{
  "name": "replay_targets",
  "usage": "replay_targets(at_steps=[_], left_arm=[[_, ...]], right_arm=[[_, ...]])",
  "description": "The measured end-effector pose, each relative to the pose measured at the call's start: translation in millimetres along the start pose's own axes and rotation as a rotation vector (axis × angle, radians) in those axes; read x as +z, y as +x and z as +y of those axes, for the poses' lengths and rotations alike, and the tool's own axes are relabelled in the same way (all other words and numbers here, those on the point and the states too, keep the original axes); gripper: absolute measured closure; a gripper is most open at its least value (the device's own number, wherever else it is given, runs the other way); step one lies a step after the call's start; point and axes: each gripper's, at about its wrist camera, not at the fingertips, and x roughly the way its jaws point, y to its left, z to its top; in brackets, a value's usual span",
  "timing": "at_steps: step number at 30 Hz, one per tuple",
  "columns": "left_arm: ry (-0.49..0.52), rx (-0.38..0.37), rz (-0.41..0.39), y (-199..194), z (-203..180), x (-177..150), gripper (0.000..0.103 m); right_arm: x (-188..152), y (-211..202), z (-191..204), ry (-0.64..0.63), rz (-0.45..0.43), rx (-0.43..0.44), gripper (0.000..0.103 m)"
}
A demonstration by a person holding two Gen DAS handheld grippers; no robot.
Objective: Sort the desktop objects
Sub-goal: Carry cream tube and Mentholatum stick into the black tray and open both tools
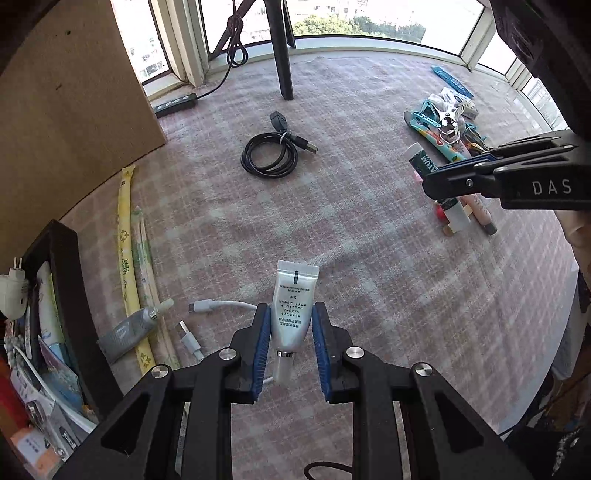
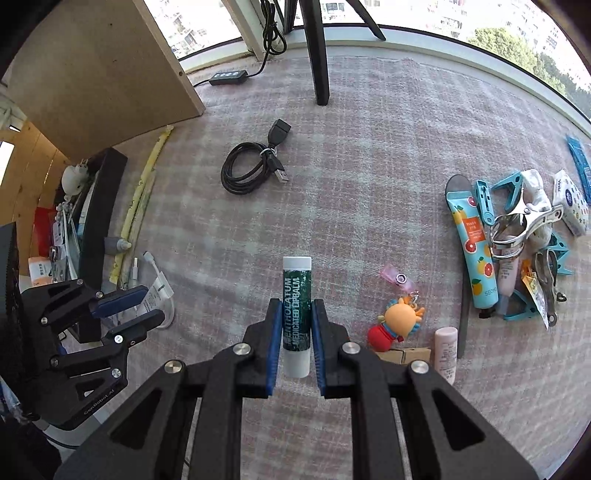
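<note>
In my left gripper point(image 1: 290, 334) I have a small silver tube point(image 1: 291, 306) pinched between the blue pads, its crimped end pointing away from me and its clear cap toward the wrist, lifted clear of the pink checked cloth point(image 1: 369, 240). My right gripper point(image 2: 295, 325) is clamped on a green lip balm stick point(image 2: 296, 314) with white ends, held lengthwise between the jaws and likewise up off the cloth. I take the coiled black USB cable point(image 2: 245, 168) in the middle of the cloth as my landmark. On my side of it and to its left lie a white charging cable point(image 1: 218, 306) and a grey glue tube point(image 1: 127, 330), which rests against a long yellow sachet point(image 1: 127, 266); further left of those stands a dark tray point(image 1: 68, 295) stuffed with packets and a white plug. On my side of the cable and to its right sit a red and orange toy keyring point(image 2: 397, 321) with a pink tag, a pale pink tube point(image 2: 445, 354) and a small cardboard piece just beside it. Well to the right of the cable is a heap of things touching one another: a turquoise tube printed with grapefruit point(image 2: 471, 251), blue plastic clips point(image 2: 506, 184), a shiny metal clip point(image 2: 521, 225) and a small tissue pack point(image 2: 570, 201). Beyond the cable, a black furniture leg point(image 2: 317, 51) stands on the cloth, with a black power strip point(image 2: 229, 77) to the far left of the cable, beside a brown board point(image 2: 96, 70). Behind all of it runs the window point(image 1: 369, 18).
</note>
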Motion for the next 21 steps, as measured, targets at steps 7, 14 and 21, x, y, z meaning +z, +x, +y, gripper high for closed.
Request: replay_targets(at_steps=[7,14,21], left_arm=[[-0.129,0.056,-0.068,-41.2,59.3,-28.0,0.082],[-0.265,0.128,-0.114,-82.8,133.8,-72.1,0.082],[-0.392,0.166,-0.141,-105.7,206.1,-113.2,0.082]], right_arm=[[15.6,-19.8,80.8,-0.123,-0.041,0.031,0.088],[19.9,-29.8,180.2,-0.247,-0.065,0.080,0.088],[21.3,-18.0,273.7,-0.349,-0.066,0.116,0.088]])
